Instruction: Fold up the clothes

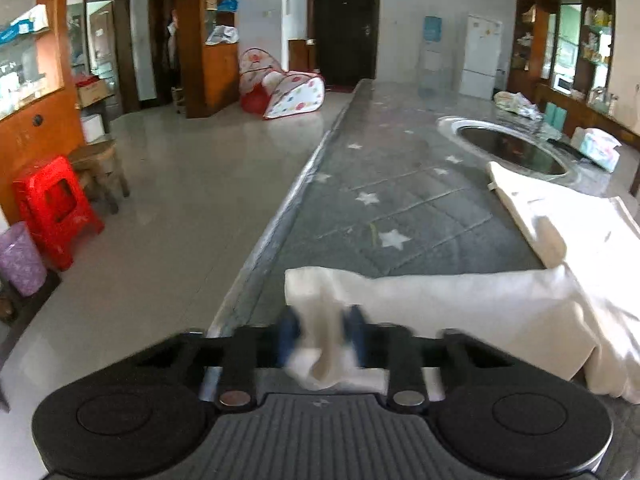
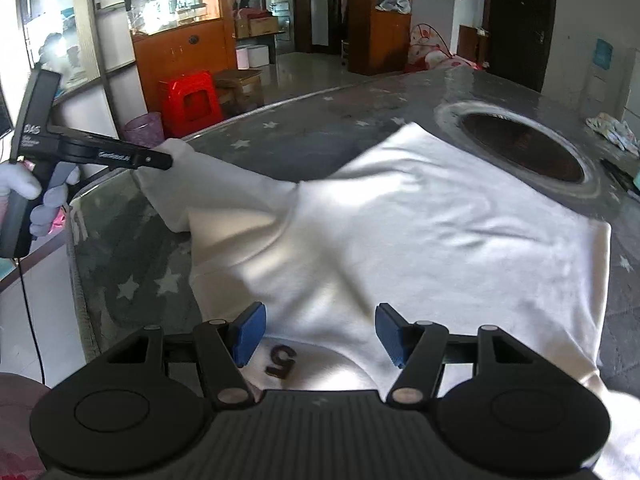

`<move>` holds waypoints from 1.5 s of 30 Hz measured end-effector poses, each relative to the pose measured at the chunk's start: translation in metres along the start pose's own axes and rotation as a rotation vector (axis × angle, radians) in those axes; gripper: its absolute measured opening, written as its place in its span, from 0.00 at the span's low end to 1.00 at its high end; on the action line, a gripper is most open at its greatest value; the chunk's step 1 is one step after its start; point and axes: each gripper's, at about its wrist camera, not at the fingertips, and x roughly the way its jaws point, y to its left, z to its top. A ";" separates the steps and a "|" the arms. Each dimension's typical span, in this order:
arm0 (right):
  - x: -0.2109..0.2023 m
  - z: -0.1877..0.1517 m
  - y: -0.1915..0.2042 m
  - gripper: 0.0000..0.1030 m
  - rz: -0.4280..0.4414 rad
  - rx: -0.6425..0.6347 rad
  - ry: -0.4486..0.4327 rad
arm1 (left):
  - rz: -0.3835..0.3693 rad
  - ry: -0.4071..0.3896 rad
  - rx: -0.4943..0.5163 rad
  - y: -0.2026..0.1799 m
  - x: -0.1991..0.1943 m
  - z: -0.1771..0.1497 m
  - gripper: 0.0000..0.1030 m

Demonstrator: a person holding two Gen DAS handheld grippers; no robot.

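A white long-sleeved shirt (image 2: 420, 220) lies spread on the grey star-patterned table cover (image 2: 132, 280). My left gripper (image 1: 322, 336) is shut on the cuff end of the shirt's sleeve (image 1: 440, 304), stretched out toward the table's left edge; it also shows in the right wrist view (image 2: 166, 160), holding the sleeve (image 2: 224, 196) lifted off the table. My right gripper (image 2: 320, 334) is open, its blue pads either side of the shirt's collar area just above a dark "5" label (image 2: 282, 362), gripping nothing.
A round glass-rimmed dark opening (image 2: 524, 148) sits in the table beyond the shirt. A tissue pack (image 1: 598, 146) and crumpled cloth (image 1: 516, 104) lie at the far end. The table's left edge (image 1: 288, 208) drops to the floor, with a red stool (image 1: 56, 208) there.
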 end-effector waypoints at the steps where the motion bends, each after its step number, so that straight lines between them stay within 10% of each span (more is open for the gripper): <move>1: 0.001 0.001 0.002 0.60 0.000 -0.005 0.000 | 0.001 -0.002 0.004 -0.001 0.002 0.003 0.14; 11: 0.002 -0.007 0.009 0.60 0.035 -0.060 0.047 | 0.054 -0.015 0.069 -0.002 0.028 0.025 0.14; 31: 0.001 0.012 0.014 0.60 0.060 -0.090 0.009 | 0.095 -0.027 -0.188 0.027 -0.006 0.015 0.56; 40: -0.016 0.004 0.000 0.60 0.015 -0.037 -0.011 | 0.119 0.007 -0.248 0.028 0.004 0.010 0.54; 45: -0.022 0.000 -0.009 0.60 0.001 0.024 -0.035 | 0.115 -0.008 -0.207 0.019 0.008 0.014 0.17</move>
